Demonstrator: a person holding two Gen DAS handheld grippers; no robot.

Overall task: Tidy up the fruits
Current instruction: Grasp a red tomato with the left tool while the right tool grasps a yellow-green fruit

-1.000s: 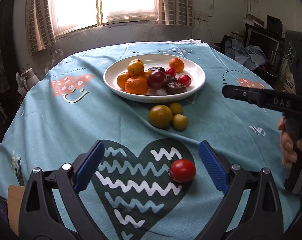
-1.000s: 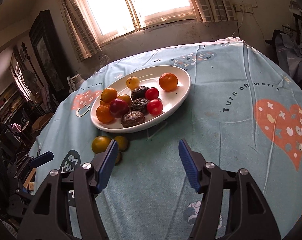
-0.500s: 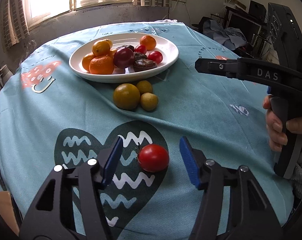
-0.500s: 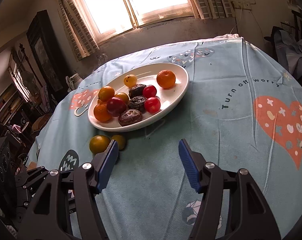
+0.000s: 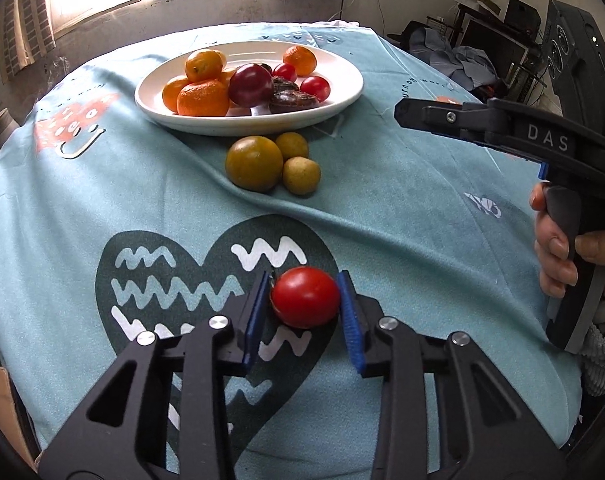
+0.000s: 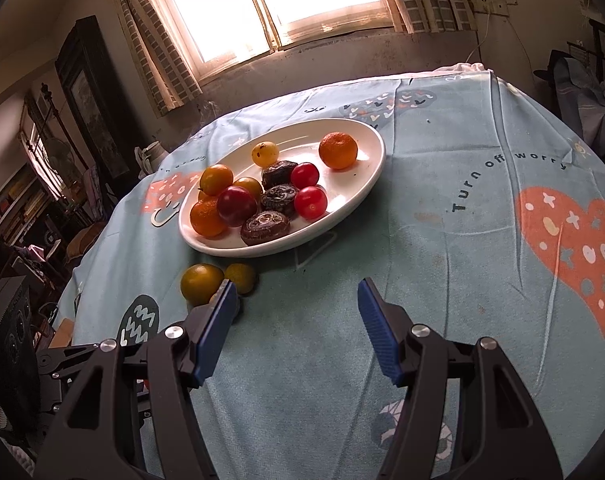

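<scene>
- Left gripper (image 5: 304, 308): jaws wide a second ago, now clamped on red tomato (image 5: 305, 297), near edge, on the tablecloth's dark heart (image 5: 174, 280).
- Plate (image 5: 342, 96) far centre; lift and carry next, likely.
- Right gripper (image 6: 298, 320): apart, empty, unmoved.

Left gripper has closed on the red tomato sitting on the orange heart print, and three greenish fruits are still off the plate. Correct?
Not quite. The left gripper is shut on the red tomato, but the left wrist view shows it on the dark heart print with white zigzags, not an orange one. The three greenish fruits do lie off the white plate.
</scene>
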